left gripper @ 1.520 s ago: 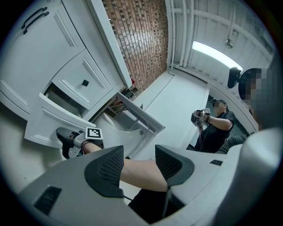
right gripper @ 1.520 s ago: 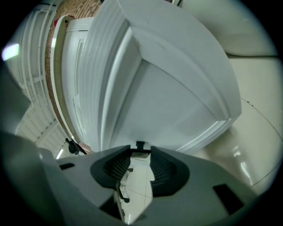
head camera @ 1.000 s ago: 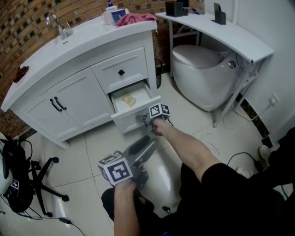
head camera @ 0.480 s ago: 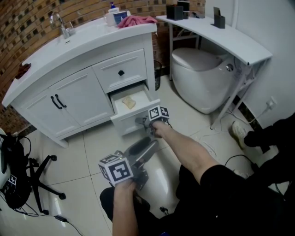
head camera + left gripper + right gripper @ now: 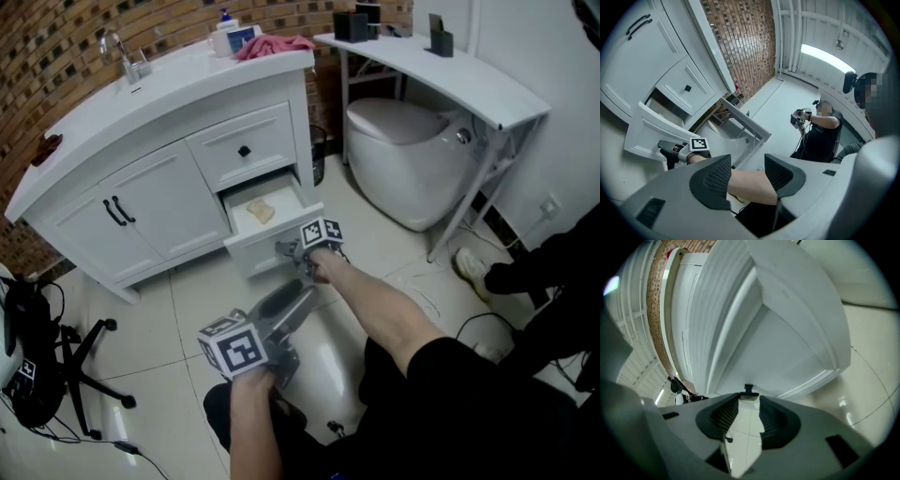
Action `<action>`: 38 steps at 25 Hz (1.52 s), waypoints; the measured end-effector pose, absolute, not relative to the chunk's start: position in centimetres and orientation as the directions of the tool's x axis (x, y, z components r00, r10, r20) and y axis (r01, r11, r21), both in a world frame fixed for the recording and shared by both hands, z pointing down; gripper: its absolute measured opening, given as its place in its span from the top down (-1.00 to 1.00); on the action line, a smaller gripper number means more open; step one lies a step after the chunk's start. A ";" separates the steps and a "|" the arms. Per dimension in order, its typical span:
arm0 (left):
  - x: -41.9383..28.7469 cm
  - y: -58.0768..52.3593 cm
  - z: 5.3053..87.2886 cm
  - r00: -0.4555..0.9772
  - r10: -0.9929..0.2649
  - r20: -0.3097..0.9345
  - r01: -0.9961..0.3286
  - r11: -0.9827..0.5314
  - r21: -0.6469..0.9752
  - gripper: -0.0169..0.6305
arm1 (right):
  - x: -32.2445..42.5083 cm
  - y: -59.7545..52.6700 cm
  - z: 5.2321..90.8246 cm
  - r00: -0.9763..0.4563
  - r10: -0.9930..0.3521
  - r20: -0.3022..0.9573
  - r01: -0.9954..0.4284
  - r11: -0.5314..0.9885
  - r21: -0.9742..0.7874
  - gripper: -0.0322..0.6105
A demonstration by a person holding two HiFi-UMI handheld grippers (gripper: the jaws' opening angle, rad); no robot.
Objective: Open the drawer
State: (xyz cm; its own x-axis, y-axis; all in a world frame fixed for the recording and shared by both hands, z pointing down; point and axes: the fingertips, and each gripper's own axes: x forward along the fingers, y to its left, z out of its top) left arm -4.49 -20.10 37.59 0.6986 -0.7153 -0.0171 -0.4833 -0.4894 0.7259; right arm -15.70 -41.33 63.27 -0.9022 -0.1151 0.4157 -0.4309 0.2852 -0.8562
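The white vanity's lower drawer [image 5: 272,247] stands partly pulled out, with a yellowish sponge [image 5: 260,212] lying inside. My right gripper [image 5: 290,248] is at the drawer front, and its jaws close around the small black knob [image 5: 749,389] at their tips. In the right gripper view [image 5: 749,398] the white drawer front [image 5: 787,348] fills the picture. My left gripper [image 5: 306,292] hangs low over the floor near my lap, apart from the drawer. Its jaws are open in the left gripper view [image 5: 747,176] with nothing between them; my right forearm passes behind them.
Above the open drawer is a shut drawer [image 5: 245,150], and cabinet doors [image 5: 117,211] are to its left. A toilet [image 5: 412,159] and a white shelf [image 5: 450,66] stand right. A chair base and bag [image 5: 37,366] sit left. Another person's shoe [image 5: 473,265] and cables [image 5: 497,328] lie right.
Both grippers and the drawer stay where they were. Another person's foot has come into view on the floor at the right.
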 end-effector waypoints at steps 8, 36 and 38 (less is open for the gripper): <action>-6.8 -19.2 36.1 0.672 -0.739 -0.037 -0.492 -0.483 0.724 0.27 | -13.7 -38.8 59.2 -0.927 -0.032 0.374 -0.363 0.334 -0.870 0.49; -12.3 -10.4 33.7 0.560 -0.825 -0.075 -0.560 -0.444 0.699 0.27 | -3.7 -18.0 36.4 -0.980 0.196 0.031 0.082 0.543 -0.836 0.55; -11.7 -10.3 33.3 0.567 -0.819 -0.091 -0.558 -0.463 0.689 0.27 | -3.1 -16.9 36.4 -0.976 0.216 0.035 0.094 0.558 -0.824 0.55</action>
